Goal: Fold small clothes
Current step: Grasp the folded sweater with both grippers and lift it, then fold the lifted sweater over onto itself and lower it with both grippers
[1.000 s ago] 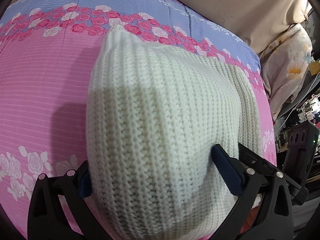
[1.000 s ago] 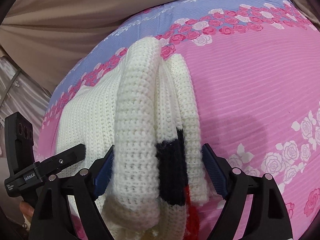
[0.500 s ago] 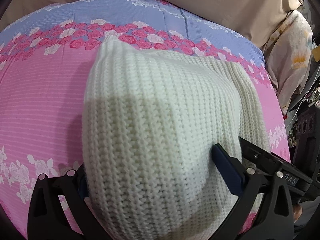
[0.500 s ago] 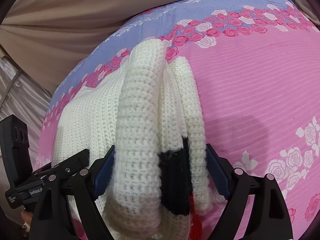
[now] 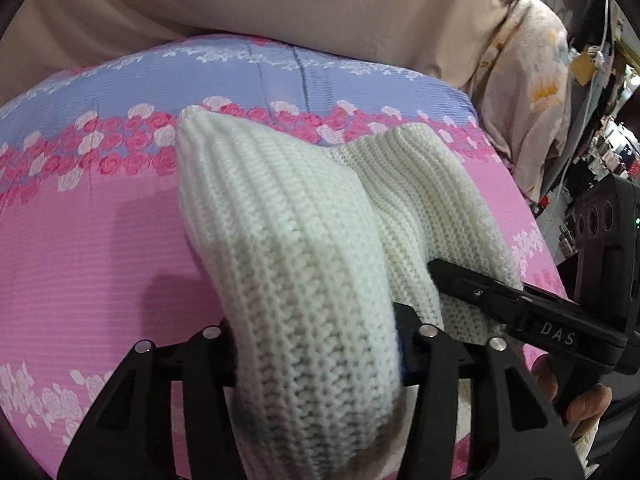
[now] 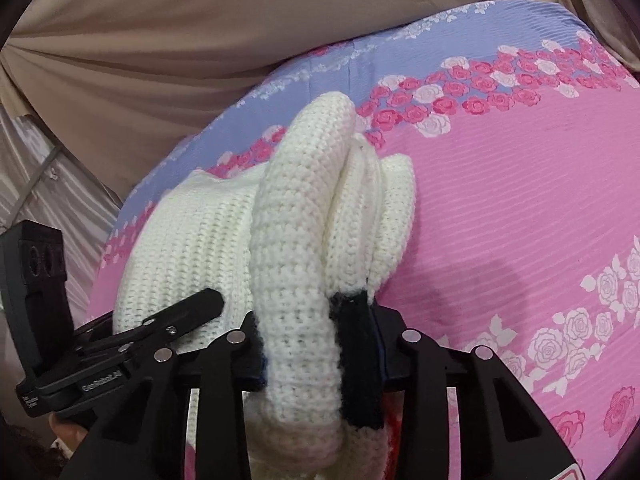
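A cream knitted sweater lies on the pink rose-print bedsheet, its near edge gathered up and raised. My left gripper is closing, its pads squeezing a thick cream fold. In the right wrist view the same sweater shows rolled layers with a black patch and some red low down. My right gripper is closing too, and pinches that rolled edge. The two grippers sit side by side: one of the right gripper's fingers lies against the knit, as do the left's fingers.
Beige cloth hangs behind the bed, past the sheet's blue band. A floral cloth and cluttered shelves stand at the right. A person's hand holds the right gripper. Bare pink sheet lies right of the sweater.
Both pairs of jaws have narrowed onto the sweater's near edge, bunching it. Both grippers have risen, lifting that edge, and the left one has rolled.
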`<state>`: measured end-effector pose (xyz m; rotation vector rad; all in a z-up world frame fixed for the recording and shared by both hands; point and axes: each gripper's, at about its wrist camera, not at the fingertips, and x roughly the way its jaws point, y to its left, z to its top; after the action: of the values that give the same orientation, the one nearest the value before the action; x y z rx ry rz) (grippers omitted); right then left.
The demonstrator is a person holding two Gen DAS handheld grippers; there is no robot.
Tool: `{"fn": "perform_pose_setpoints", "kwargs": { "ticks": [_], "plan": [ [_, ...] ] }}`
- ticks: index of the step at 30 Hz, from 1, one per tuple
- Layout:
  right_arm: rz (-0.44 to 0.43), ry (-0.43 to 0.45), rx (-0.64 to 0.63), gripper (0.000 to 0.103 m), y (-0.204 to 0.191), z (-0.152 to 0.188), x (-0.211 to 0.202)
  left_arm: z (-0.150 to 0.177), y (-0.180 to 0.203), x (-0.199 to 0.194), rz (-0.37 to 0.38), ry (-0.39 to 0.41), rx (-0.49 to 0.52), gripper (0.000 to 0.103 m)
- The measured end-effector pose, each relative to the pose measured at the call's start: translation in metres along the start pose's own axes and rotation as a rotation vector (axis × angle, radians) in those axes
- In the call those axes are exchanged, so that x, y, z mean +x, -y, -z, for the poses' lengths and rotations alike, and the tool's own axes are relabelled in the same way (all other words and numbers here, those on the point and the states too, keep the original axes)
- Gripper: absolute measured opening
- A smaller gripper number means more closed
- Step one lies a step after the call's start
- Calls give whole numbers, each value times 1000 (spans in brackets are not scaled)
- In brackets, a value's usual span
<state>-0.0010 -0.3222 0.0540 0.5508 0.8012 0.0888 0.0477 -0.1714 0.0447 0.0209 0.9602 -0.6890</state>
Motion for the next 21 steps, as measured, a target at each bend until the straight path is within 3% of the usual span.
{"fn": "perform_pose_setpoints", "kwargs": {
  "ticks": [4, 8, 13, 17, 21],
  "plan": [
    [33, 160, -73, 35, -31, -7, -55, -17, 13, -34, 104, 75, 54, 46],
    [-6, 377, -166, 36, -72, -15, -121, -39, 33, -106, 156, 269, 177, 46],
    [-147, 620, -259, 38, -130, -34, -172, -59, 38, -204, 174, 541, 303, 47],
    [-255, 683, -302, 41, -167, -58, -171, -70, 16, -259, 151, 695, 344, 49],
    [-313, 623, -313, 43, -195, -90, -123, -88, -27, -266, 95, 692, 277, 51]
  ]
}}
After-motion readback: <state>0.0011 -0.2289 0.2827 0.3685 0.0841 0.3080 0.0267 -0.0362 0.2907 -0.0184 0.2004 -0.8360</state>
